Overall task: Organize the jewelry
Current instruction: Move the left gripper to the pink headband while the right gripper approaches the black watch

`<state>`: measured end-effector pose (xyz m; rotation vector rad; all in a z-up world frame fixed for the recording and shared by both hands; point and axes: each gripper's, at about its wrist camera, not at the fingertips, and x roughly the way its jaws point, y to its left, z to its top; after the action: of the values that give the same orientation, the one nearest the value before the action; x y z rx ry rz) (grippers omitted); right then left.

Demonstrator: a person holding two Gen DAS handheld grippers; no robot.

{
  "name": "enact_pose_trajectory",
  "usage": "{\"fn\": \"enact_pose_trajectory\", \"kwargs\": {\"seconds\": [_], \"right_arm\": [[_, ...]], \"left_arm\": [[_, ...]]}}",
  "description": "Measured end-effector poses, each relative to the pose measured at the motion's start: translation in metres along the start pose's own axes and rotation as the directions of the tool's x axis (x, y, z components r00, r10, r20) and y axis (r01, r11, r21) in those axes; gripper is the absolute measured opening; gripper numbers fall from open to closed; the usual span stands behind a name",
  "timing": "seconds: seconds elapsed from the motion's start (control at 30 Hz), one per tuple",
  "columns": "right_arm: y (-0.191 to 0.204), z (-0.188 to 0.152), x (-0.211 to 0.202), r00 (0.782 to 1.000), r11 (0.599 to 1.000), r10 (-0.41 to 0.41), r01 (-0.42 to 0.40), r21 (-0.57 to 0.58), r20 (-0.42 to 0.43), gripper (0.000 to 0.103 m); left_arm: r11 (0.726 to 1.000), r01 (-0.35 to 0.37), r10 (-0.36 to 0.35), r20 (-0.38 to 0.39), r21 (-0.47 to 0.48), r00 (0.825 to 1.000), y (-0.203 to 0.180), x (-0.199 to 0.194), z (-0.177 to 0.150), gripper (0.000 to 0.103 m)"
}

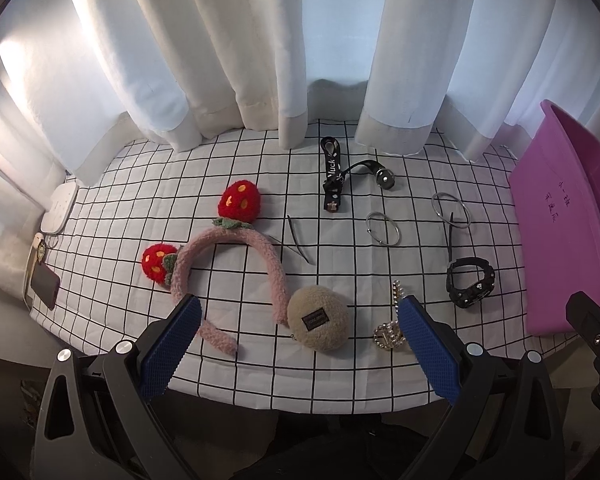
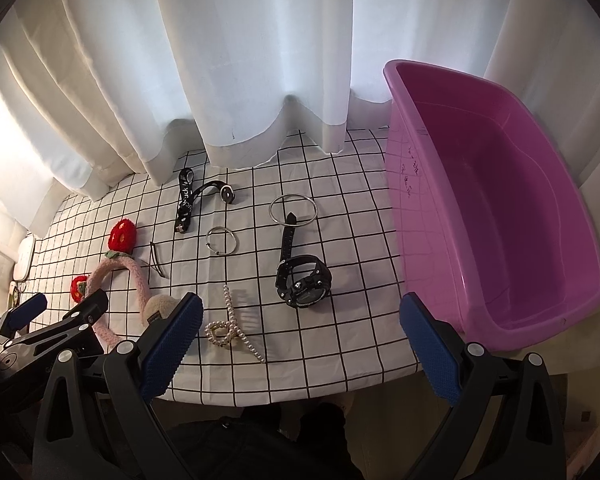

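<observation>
We hold our left gripper [image 1: 298, 354] wide open over the near edge of the surface [image 1: 228, 168], which wears a white cloth with black squares, and nothing is between its blue pads [image 1: 172, 350]. Right ahead of it, between the two fingers, sits a fuzzy tan pouch [image 1: 320, 318], and it touches one end of a pink fluffy headband [image 1: 236, 240] with two red strawberries on it. Just beside the right finger lies a pearl hair clip [image 1: 390, 332]. A thin dark hair pin [image 1: 298, 238] lies farther ahead, past the headband. Our right gripper [image 2: 300, 354] is wide open too and holds nothing. Ahead of it and a bit to its left is the same pearl hair clip [image 2: 230, 326], near the left finger. Straight ahead stands a black watch [image 2: 304, 280], and its strap reaches up to touch a big silver ring [image 2: 294, 209]. A smaller silver ring [image 2: 222, 241] lies to the left of that, and a black strap with white letters [image 2: 186, 200] lies farther back near the white curtain [image 2: 260, 60]. To the right of the right gripper sits a purple tub [image 2: 500, 208], and we see nothing inside it.
</observation>
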<state>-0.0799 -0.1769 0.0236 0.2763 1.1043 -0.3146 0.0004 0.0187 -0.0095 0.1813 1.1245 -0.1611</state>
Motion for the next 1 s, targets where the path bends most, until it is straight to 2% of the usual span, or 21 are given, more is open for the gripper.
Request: {"fn": "enact_pose_trajectory", "kwargs": {"seconds": [0.17, 0.3, 0.4, 0.5, 0.7, 0.9, 1.0], "right_arm": [[0.01, -0.005, 0.022, 0.999, 0.997, 0.03, -0.032, -0.076, -0.034, 0.094], [0.018, -0.016, 0.046, 0.992, 0.988, 0.11, -0.116, -0.105, -0.065, 0.094], [0.018, -0.024, 0.064, 0.985, 0.982, 0.157, -0.164, -0.096, -0.07, 0.094], [0.012, -0.031, 0.08, 0.982, 0.98, 0.175, -0.181, -0.078, -0.07, 0.094], [0.0, -0.034, 0.116, 0.986, 0.991, 0.111, -0.119, -0.06, -0.122, 0.094], [-0.009, -0.025, 0.154, 0.987, 0.998, 0.027, -0.036, -0.054, -0.156, 0.094], [-0.014, -0.019, 0.172, 0.983, 0.999, 0.013, -0.022, -0.045, -0.184, 0.094]], "left_arm": [[0.999, -0.018, 0.016, -0.06, -0.043, 0.998, 0.016, 0.021, -0.011, 0.097], [0.991, -0.037, 0.026, -0.087, -0.125, 0.996, 0.05, 0.041, -0.028, 0.097], [0.976, -0.073, 0.057, -0.084, -0.206, 0.995, 0.08, 0.055, -0.045, 0.097], [0.955, -0.082, 0.057, -0.094, -0.285, 0.994, 0.108, 0.07, -0.059, 0.097], [0.935, -0.077, 0.053, -0.077, -0.347, 0.996, 0.141, 0.092, -0.074, 0.097], [0.926, -0.063, 0.037, -0.076, -0.372, 0.996, 0.156, 0.114, -0.078, 0.097], [0.92, -0.05, 0.018, -0.086, -0.389, 0.996, 0.163, 0.126, -0.078, 0.097]]}}
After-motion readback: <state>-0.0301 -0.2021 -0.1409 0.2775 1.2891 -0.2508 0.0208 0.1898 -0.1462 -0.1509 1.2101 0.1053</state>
